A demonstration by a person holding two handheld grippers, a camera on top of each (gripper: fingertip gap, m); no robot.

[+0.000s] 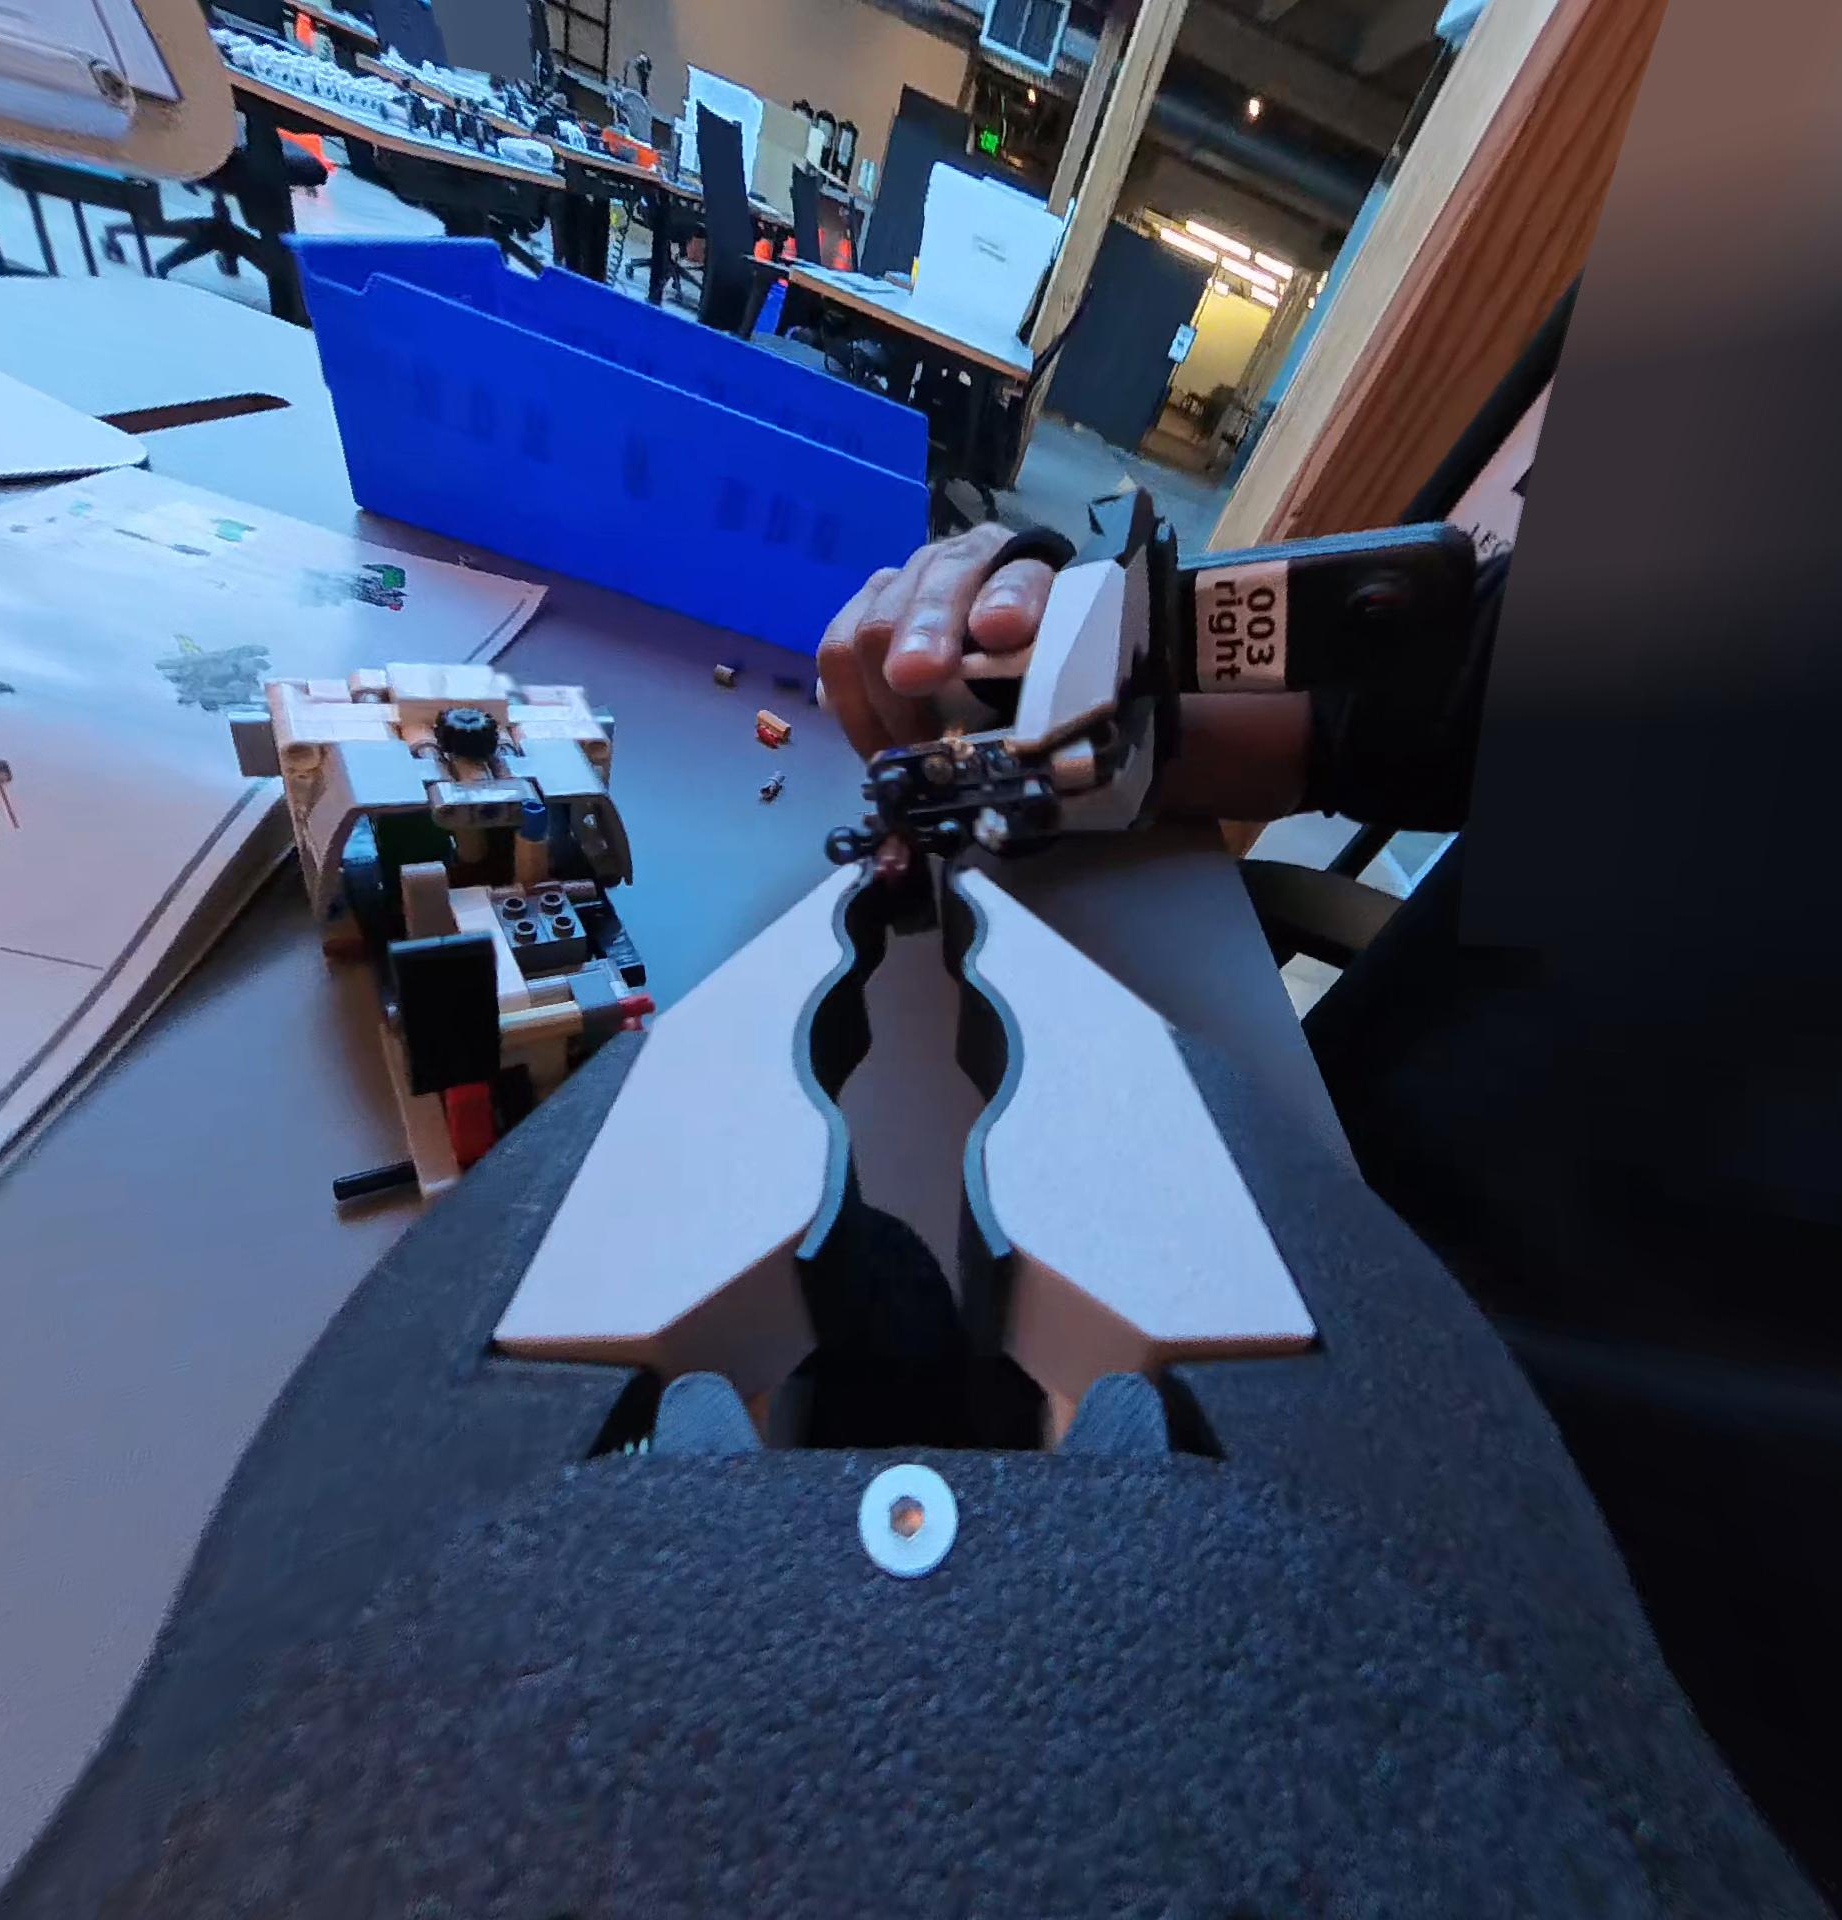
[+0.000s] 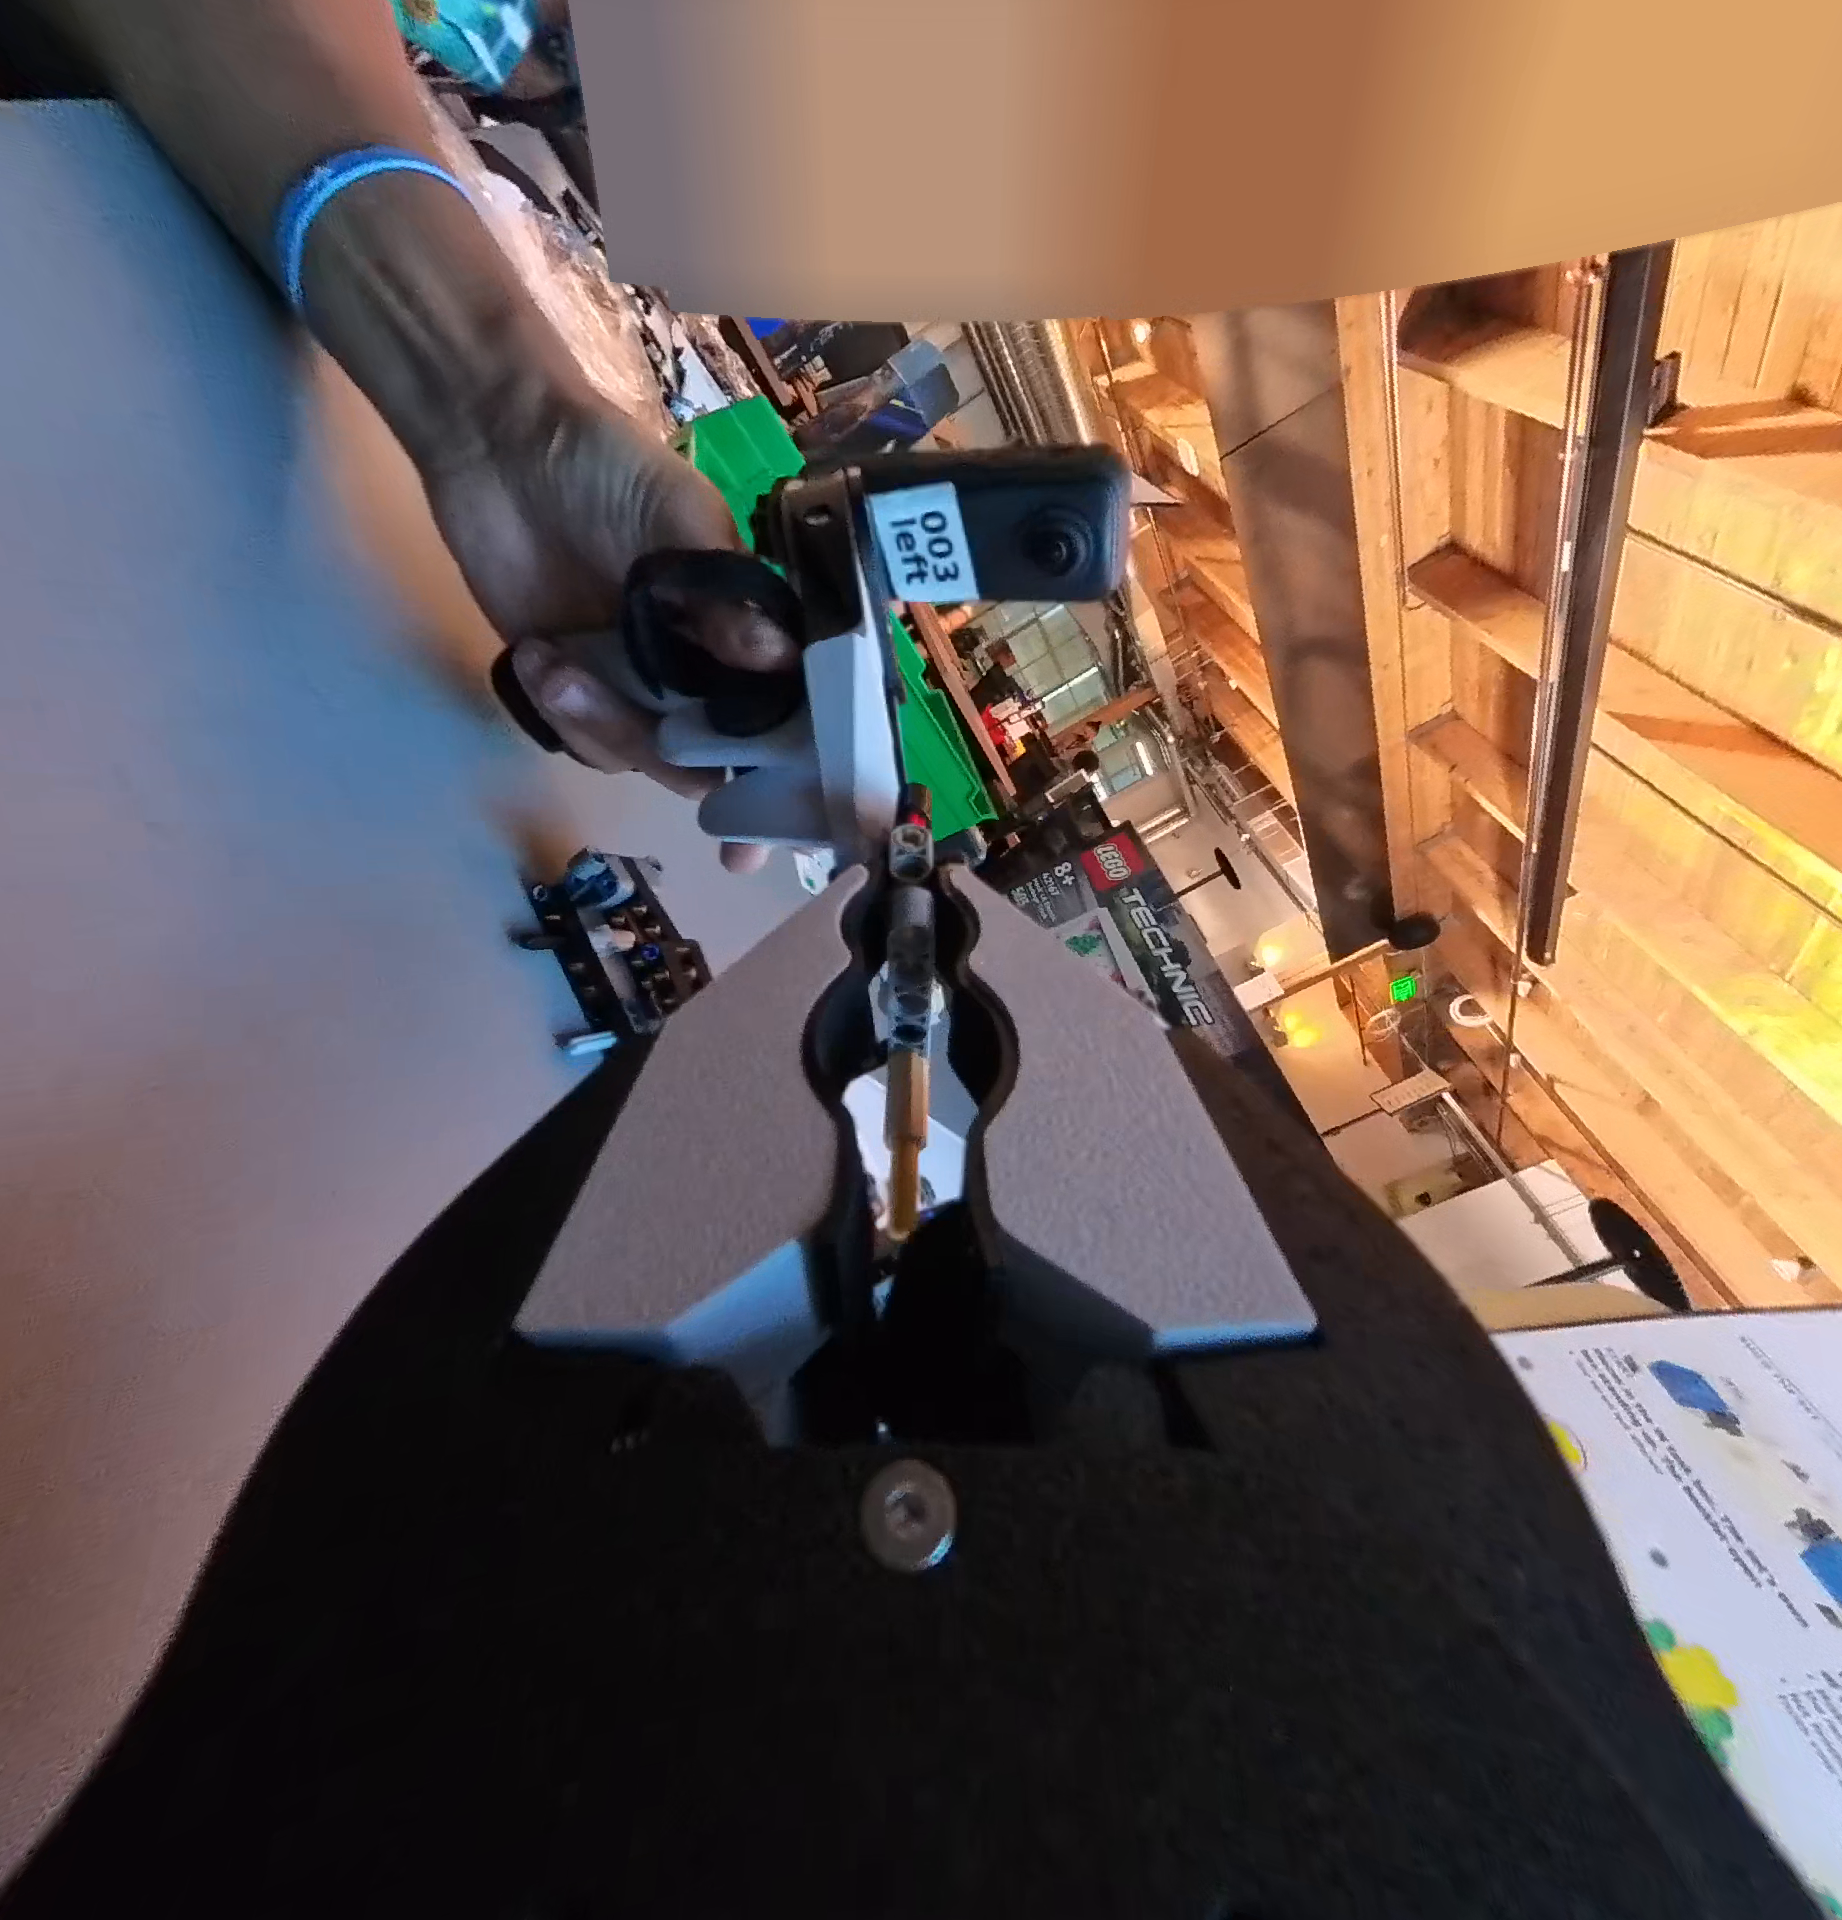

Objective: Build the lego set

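My left gripper (image 1: 904,883) is shut on a small dark piece with a red-brown end (image 1: 893,860), held above the table. My right gripper (image 2: 909,883) is shut on a black and grey sub-assembly (image 2: 909,935) with a tan axle (image 2: 904,1132) running back between the fingers. In the left wrist view the right gripper (image 1: 984,805) holds that black sub-assembly (image 1: 927,790) right at my left fingertips, so the two parts meet. The partly built model (image 1: 449,883), tan, grey and black, rests on the table to the left; it also shows in the right wrist view (image 2: 616,956).
A blue bin (image 1: 626,436) stands behind the model. An open instruction booklet (image 1: 117,727) lies at the left and shows again in the right wrist view (image 2: 1727,1507). Loose small pieces (image 1: 771,727) lie near the bin. A set box (image 2: 1135,914) and green bins (image 2: 751,457) stand farther off. The grippers are tip to tip, or close to it.
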